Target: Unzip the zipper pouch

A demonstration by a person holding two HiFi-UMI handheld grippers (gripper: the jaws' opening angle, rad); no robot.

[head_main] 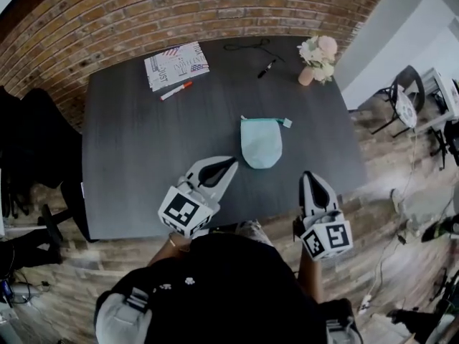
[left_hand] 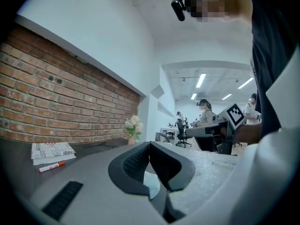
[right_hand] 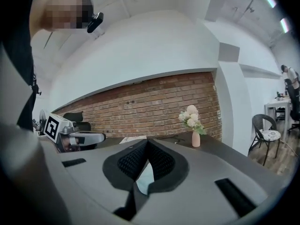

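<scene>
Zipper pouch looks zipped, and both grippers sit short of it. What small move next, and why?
Probably open the left gripper and advance it to the zipper pouch to pin its left side. Both grippers are shut and empty, and the pouch lies loose on the table, its apparent pull tab at the far right, nearer the right gripper.

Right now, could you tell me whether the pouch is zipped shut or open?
Shut, it seems: the pouch lies flat, its top edge one closed line, the pull at one end.
</scene>
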